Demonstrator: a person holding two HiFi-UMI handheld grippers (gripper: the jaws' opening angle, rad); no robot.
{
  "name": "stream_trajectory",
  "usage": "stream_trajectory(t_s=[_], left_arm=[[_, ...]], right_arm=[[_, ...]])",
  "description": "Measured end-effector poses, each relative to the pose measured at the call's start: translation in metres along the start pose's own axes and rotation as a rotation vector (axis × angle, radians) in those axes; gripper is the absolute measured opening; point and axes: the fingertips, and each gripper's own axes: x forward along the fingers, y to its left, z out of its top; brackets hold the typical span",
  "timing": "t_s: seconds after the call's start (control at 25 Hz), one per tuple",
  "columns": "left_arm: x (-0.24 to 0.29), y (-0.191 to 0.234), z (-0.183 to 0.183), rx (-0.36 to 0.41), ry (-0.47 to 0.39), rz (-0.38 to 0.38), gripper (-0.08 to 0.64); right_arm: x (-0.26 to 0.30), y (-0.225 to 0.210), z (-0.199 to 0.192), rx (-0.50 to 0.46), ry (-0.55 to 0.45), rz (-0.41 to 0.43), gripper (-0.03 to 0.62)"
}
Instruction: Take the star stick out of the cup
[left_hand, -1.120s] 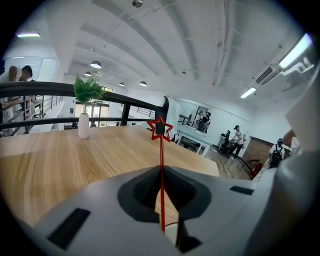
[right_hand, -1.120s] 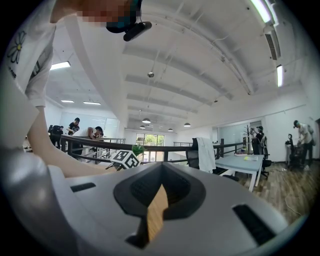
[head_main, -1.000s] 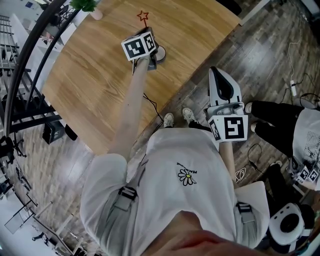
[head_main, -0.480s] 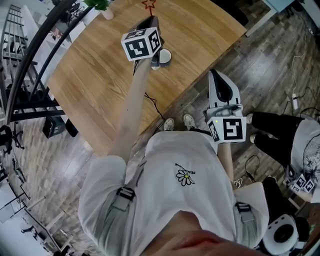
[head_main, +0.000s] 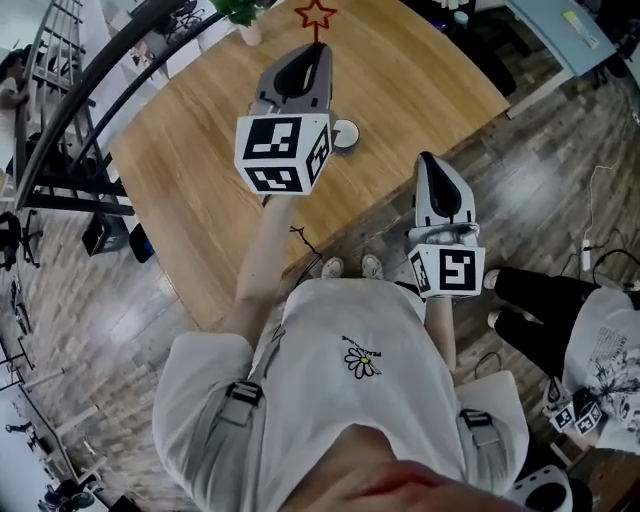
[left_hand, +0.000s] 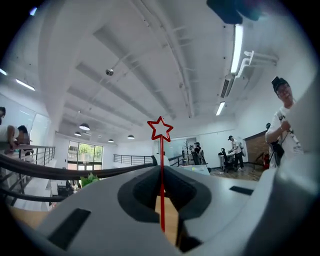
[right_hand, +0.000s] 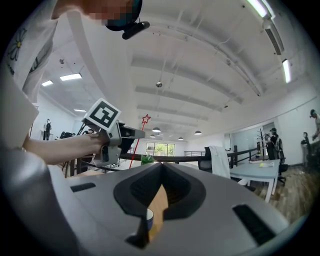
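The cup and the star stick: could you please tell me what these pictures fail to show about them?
- Cup inside: head view, too small to see into; the left gripper's marker cube seems to overlap its left edge.
- Cup body: right gripper view, only a sliver shows between the right gripper's jaws.
- Star stick below the star: head view, the left gripper covers it.

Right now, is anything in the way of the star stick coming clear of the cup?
Nothing visible. The left claw is shut on the stick, whose lower end hangs free above the table; the cup stands apart below.
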Motion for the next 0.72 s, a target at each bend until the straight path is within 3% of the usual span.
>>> stream_trajectory(t_s=[0.24,0.44,0.72], left_arm=[[-0.044,-0.015,0.026,0.028,-0.081,0.050,0.029],[-0.065,-0.026,0.019,0.079,-0.057,0.077,0.029],[-0.074,-0.031,0.018,0.087,-0.060,0.085,0.029]], right_arm=[[0.011,-0.002,0.008,-0.006,-0.029,0.011,0.009],[0.017,0.001,0.014,-0.051,-0.039,0.024,0.008],[0.016,0.009,0.015,-0.099,-0.029,0.028,0.008]])
